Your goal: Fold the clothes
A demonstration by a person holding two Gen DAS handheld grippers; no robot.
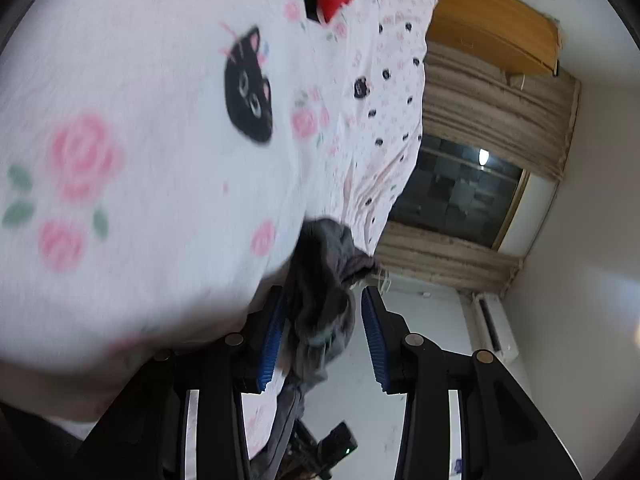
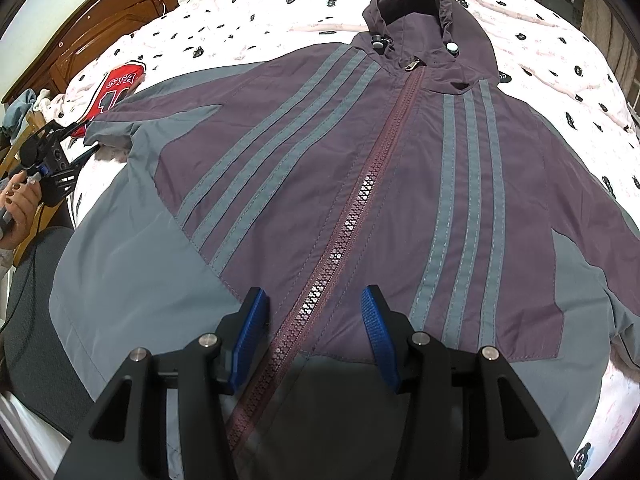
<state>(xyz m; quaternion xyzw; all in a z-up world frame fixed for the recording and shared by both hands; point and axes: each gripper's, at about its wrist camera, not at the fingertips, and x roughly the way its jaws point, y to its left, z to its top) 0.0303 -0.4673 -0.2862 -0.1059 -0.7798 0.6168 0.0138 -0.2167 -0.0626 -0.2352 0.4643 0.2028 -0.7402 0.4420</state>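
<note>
A purple and grey hooded jacket [image 2: 360, 184] lies flat and zipped on the bed, hood away from me. My right gripper [image 2: 314, 300] is open just above its lower front, one finger on each side of the zipper [image 2: 344, 236]. In the right wrist view my left gripper [image 2: 86, 152] is at the end of the jacket's left sleeve [image 2: 110, 132]. In the left wrist view, which is tilted and blurred, bunched grey sleeve cloth [image 1: 324, 296] hangs between the blue pads of my left gripper [image 1: 324, 300], which stand apart around it.
The bed sheet [image 2: 240, 12] is white with black cat faces and pink roses. A red jersey [image 2: 114, 92] lies at the far left of the bed. A wooden headboard [image 2: 84, 36] stands beyond it. A window with curtains [image 1: 460, 184] shows in the left wrist view.
</note>
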